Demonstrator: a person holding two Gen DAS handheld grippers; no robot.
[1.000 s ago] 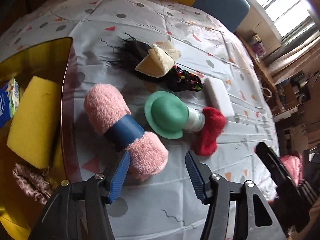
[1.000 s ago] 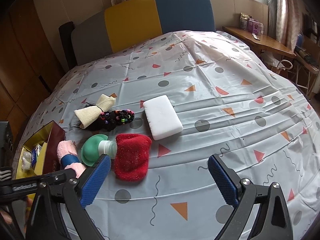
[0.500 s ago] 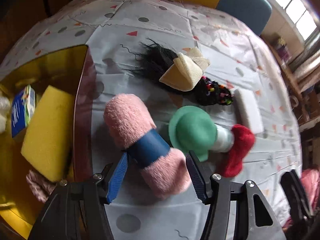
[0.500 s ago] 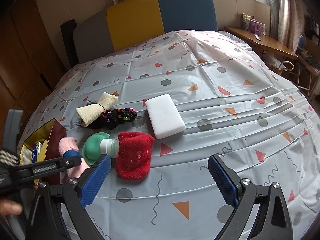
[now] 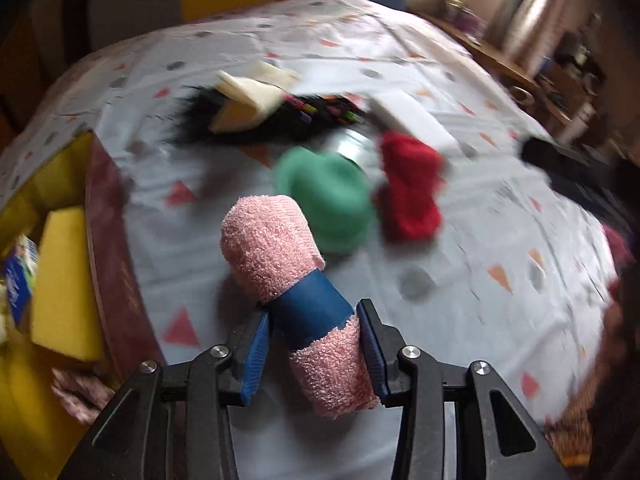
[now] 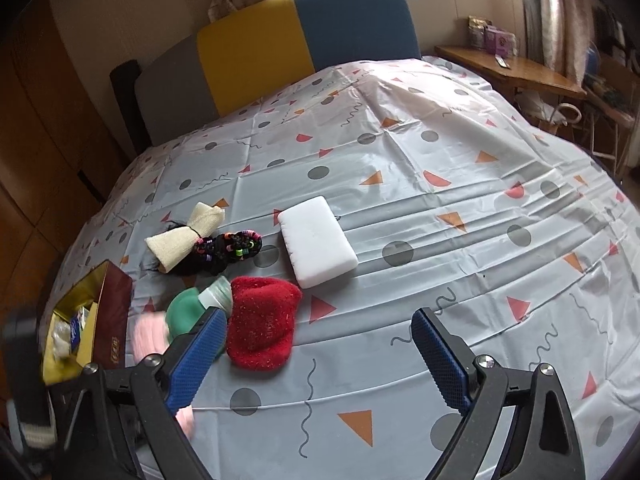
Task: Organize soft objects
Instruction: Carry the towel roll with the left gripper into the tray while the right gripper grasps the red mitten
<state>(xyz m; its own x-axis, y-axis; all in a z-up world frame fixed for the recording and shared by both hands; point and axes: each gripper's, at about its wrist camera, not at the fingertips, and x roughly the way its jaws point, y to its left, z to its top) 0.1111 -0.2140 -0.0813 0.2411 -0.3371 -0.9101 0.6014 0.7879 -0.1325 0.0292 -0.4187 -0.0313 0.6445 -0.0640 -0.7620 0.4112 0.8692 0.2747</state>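
A rolled pink towel [image 5: 280, 276], banded in blue at its middle, is gripped by the left gripper [image 5: 314, 354], whose blue-padded fingers [image 5: 256, 356] are closing on the roll's near half, one pad on each side just behind the band. The roll's long axis runs away from the fingers, up and slightly leftward in the left wrist view, with its free rounded end pointing toward the far side of the desk [image 5: 460, 240]. Just beyond that free end a green hat-shaped piece [image 5: 324, 200] is seen, and just right of it a red fluffy cloth [image 5: 410, 188]. Farther out, a cream cloth bundle [image 5: 248, 100] is laid over a black tuft, with a white sponge block [image 5: 412, 120] to its right; much of this is blurred. To the left of the fingers an open box [image 5: 108, 216] is shown at the desk's edge, with a yellow sponge [image 5: 60, 280] inside it.

The right gripper [image 6: 316, 358] is held over the patterned cover with its fingers [image 6: 196, 356] spread wide, though closing slightly, and nothing is between them. Just beyond its left finger the red cloth, the green piece and a blurred pink shape are seen; the white block lies farther ahead, between the two fingers' lines.
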